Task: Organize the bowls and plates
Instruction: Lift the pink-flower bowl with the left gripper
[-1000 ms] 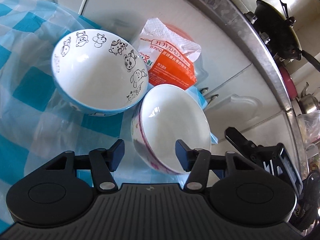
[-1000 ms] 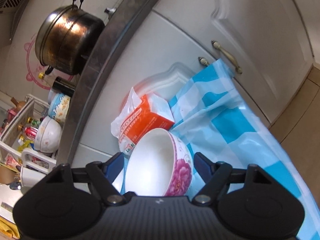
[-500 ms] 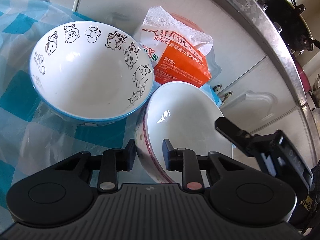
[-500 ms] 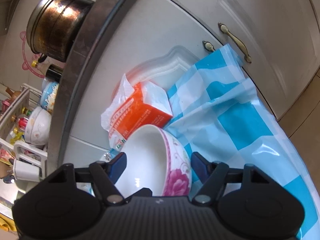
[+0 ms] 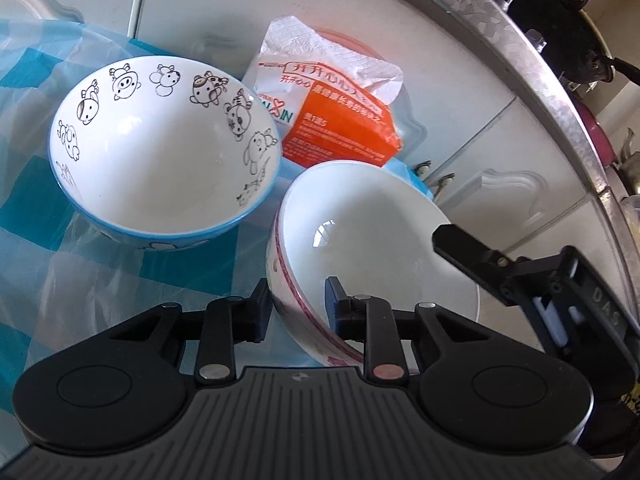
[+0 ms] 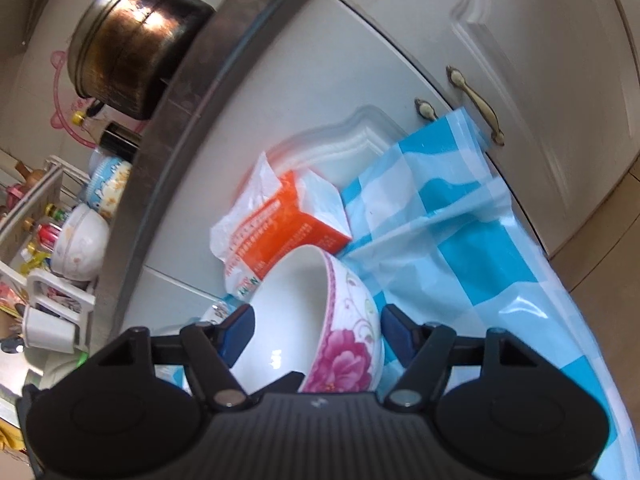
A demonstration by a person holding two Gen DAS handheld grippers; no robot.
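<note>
A white bowl with pink flowers rests tilted on the blue-checked plastic cloth. My left gripper is shut on its near rim, one pad outside the wall and one inside. To its left stands a larger white bowl with cartoon animals and a blue outside, touching nothing of mine. In the right wrist view the flowered bowl lies between the fingers of my right gripper. Those jaws are opening, and a thin gap shows at the right pad. One right finger shows over the bowl's far rim.
An orange and white tissue pack leans against the white cabinet doors just behind the bowls. A steel counter edge runs above, with a black wok and a metal pot. A rack with crockery stands at the far left.
My left gripper has moved in and down and closed on the flowered bowl's near rim. The right jaws have narrowed around the bowl, which now sits more tilted.
</note>
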